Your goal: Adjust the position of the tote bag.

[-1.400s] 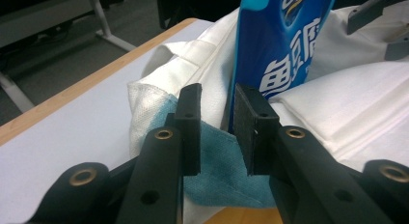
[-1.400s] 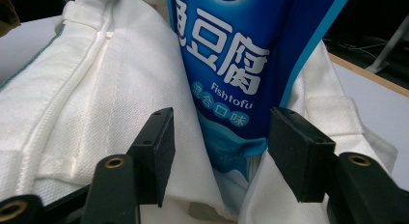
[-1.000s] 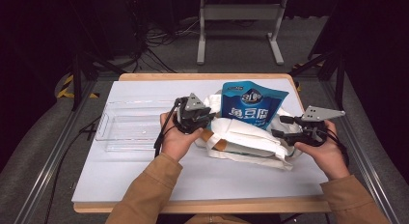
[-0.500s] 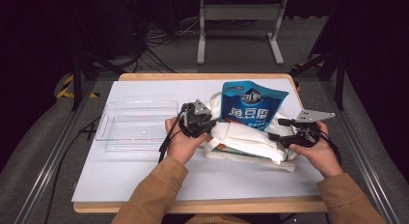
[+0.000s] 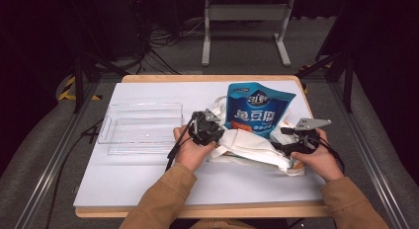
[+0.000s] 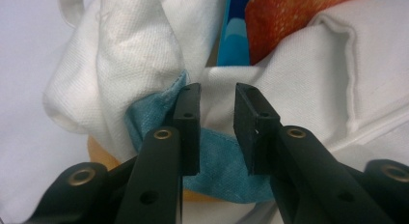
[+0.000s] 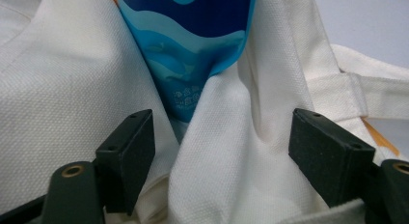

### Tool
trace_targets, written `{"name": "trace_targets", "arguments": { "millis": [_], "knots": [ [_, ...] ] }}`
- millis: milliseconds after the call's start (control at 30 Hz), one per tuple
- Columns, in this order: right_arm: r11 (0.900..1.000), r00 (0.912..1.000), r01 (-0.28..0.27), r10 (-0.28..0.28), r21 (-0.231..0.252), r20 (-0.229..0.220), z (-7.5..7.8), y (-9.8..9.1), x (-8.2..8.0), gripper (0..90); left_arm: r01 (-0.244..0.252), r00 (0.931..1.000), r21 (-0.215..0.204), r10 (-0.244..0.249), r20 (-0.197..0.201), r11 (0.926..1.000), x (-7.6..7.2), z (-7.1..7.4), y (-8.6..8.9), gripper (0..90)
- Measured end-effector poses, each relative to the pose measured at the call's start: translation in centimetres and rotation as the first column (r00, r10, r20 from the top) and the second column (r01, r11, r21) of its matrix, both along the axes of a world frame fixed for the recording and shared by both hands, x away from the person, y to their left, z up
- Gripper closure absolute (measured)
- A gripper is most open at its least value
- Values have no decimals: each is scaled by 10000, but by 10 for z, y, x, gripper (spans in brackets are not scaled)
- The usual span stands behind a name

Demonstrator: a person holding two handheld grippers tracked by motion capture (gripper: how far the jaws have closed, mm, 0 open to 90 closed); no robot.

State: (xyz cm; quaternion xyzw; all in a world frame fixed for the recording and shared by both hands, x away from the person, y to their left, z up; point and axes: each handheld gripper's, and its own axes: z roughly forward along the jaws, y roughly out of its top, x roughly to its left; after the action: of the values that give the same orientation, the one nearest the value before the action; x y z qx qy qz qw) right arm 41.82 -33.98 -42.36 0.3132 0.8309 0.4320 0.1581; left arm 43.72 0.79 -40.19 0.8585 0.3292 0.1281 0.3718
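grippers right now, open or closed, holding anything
left gripper: nearly closed, pinching a fold of the white cloth bag.
right gripper: open wide, bag cloth between its jaws, not clamped.

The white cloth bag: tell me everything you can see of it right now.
The white cloth bag is woven, canvas-like fabric with stitched hems and strap handles, lying crumpled on the white table. A blue snack pouch sticks out of its mouth. Blue patches show on its fabric in the left gripper view. The left gripper has a fold between its narrowly parted jaws; the right gripper stands wide open around bunched cloth at the other end.
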Motion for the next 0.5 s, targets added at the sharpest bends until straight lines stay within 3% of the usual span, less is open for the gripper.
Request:
{"name": "trace_targets", "arguments": {
  "millis": [67,233,500],
  "knots": [
    [10000,10000,-23,24,55,-64,-4,0,0,252,49,9989,173,-40,-469,9998,2,-8,-4,763],
    [9999,9999,-57,56,-104,-83,-7,1,0,252,-65,9993,391,79,-357,9992,0,-11,-8,773],
    [9999,9999,-40,37,-149,-142,-11,3,0,253,-62,9993,392,76,-365,9992,0,-12,-8,770]
  ]
}}
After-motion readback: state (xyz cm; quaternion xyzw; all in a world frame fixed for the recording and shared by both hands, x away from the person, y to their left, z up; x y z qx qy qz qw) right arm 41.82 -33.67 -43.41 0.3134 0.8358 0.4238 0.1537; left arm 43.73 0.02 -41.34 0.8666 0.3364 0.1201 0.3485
